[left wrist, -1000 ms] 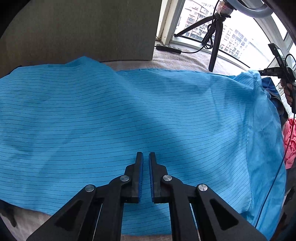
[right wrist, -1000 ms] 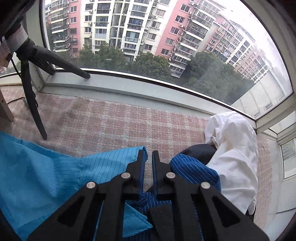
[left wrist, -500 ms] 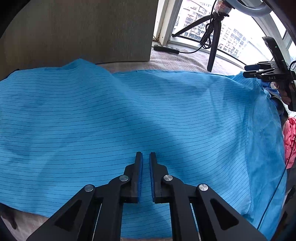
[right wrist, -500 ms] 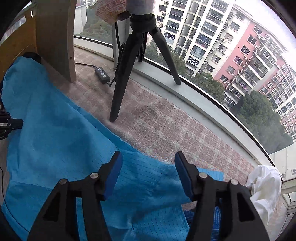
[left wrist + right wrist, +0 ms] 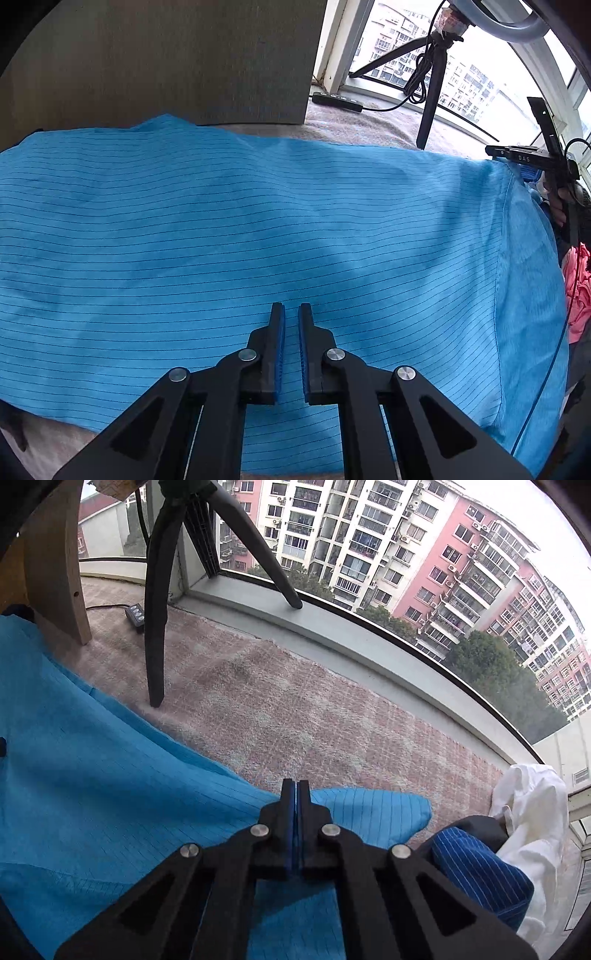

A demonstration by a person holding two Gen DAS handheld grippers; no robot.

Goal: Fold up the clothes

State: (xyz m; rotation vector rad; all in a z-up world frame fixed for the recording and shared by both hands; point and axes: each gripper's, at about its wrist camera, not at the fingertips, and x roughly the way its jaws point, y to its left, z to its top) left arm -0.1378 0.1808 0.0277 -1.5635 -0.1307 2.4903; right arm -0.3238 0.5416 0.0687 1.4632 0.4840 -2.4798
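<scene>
A thin light-blue pinstriped cotton garment (image 5: 258,229) lies spread, softly rumpled, over a nubby pinkish woven mat (image 5: 295,709). The left gripper (image 5: 291,314) hovers above it, jaws nearly closed on nothing; the right gripper (image 5: 296,790) pinches the garment's far edge (bare mat beyond)

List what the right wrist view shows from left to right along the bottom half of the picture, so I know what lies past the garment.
Light blue garment → right gripper, shut at the garment's edge → dark blue striped cloth → white garment at the far right.
</scene>
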